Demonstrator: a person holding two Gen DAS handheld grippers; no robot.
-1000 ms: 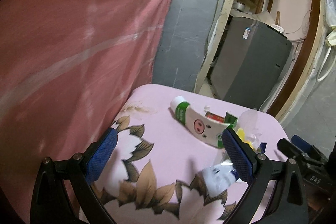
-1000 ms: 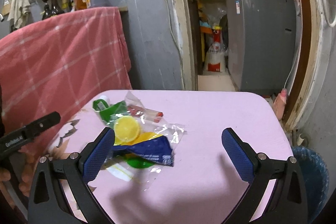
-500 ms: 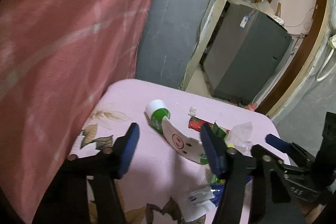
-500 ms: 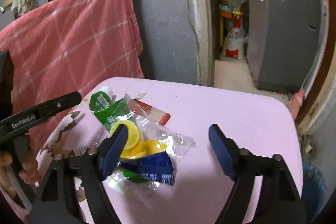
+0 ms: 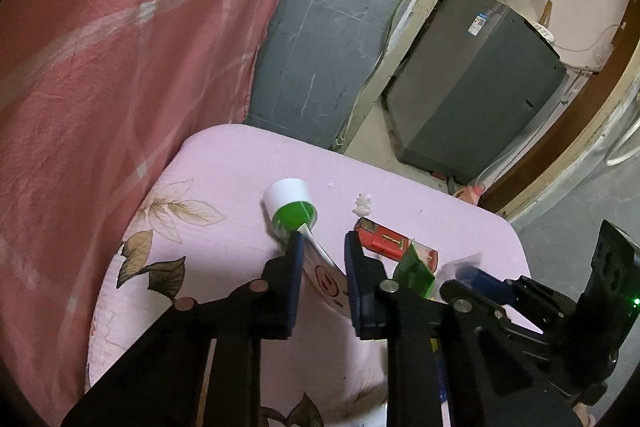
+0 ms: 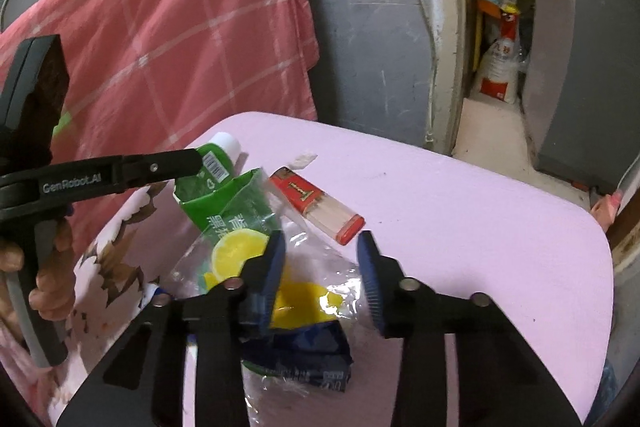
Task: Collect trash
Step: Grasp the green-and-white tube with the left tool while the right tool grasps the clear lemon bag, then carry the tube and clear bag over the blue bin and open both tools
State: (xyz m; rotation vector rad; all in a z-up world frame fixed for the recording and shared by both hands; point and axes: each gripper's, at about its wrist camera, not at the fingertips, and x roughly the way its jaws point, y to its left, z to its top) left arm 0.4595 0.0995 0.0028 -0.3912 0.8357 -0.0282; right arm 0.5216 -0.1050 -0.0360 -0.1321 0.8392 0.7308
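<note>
A red checked cloth (image 6: 172,39) hangs behind and to the left of a table under a pink tablecloth (image 6: 460,227) printed with brown and white flowers on its near left part; beyond the table a doorway shows a grey appliance (image 5: 476,87). The trash lies in a loose heap on the left half of the tablecloth. The biggest piece is a clear plastic wrapper (image 6: 316,267) with yellow printing, overlapping a green packet with a lemon picture (image 6: 236,227) and, nearer the camera, a dark blue crumpled wrapper (image 6: 312,359). The right gripper (image 6: 322,251) sits low over this heap with its jaws at a narrow gap, one blue pad on each side of the clear plastic wrapper — whether the pads already press it cannot be told. Behind the heap lies a green tube with a white cap (image 5: 290,203), flattened toward its tail, where it is white with a red face mark. The left gripper (image 5: 322,247) straddles that flat tail with its jaws narrow, the tube's tail between the pads; contact is unclear from the left wrist view. Just to the right of the tube lies a small red box (image 5: 384,239) on its side, and beside its far end — apart from it — a tiny white scrap (image 5: 363,205) rests on the cloth.
</note>
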